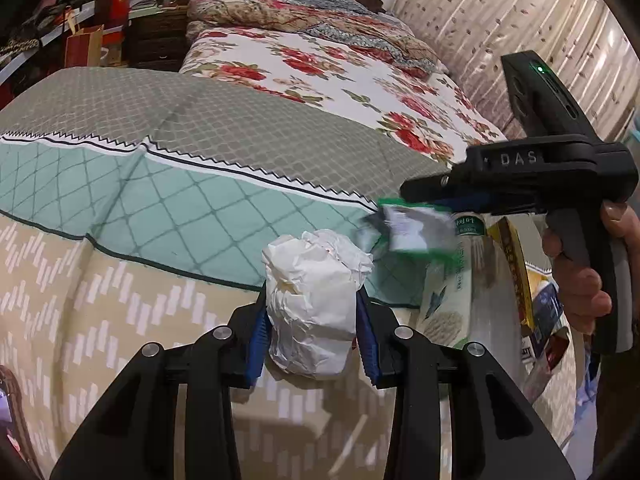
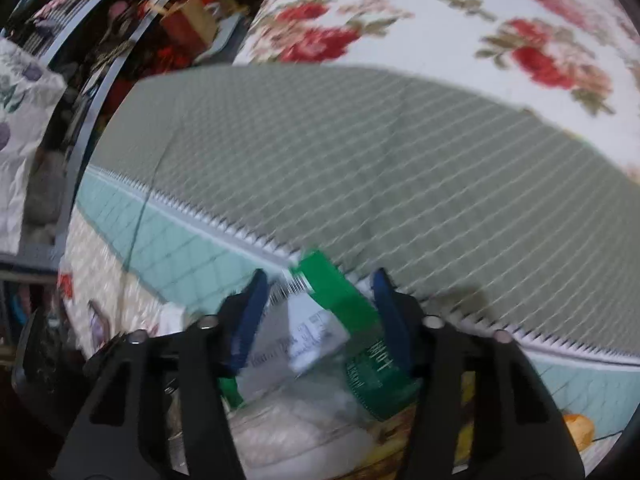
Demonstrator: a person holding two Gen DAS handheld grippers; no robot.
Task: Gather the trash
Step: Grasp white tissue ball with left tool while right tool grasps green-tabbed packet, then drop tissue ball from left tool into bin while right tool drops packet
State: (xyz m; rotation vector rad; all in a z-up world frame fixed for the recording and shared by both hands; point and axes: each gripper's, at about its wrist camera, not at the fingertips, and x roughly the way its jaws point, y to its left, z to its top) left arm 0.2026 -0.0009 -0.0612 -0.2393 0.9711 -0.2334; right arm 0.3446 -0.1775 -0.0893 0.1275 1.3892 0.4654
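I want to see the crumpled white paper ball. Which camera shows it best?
The left wrist view: the paper ball sits sharp and central between the left hand-held gripper pads. The blurry right wrist view does not clearly show it.

A crumpled paper wad (image 1: 316, 304) sits between the left gripper's (image 1: 312, 340) fingers at the near edge of the bed (image 1: 120, 168). To its right, the right gripper (image 1: 416, 200) carries a wrapper (image 1: 412, 228) above a trash bag (image 1: 480, 300) (beside the bed). Pillows (image 1: 288, 8) lie far behind.
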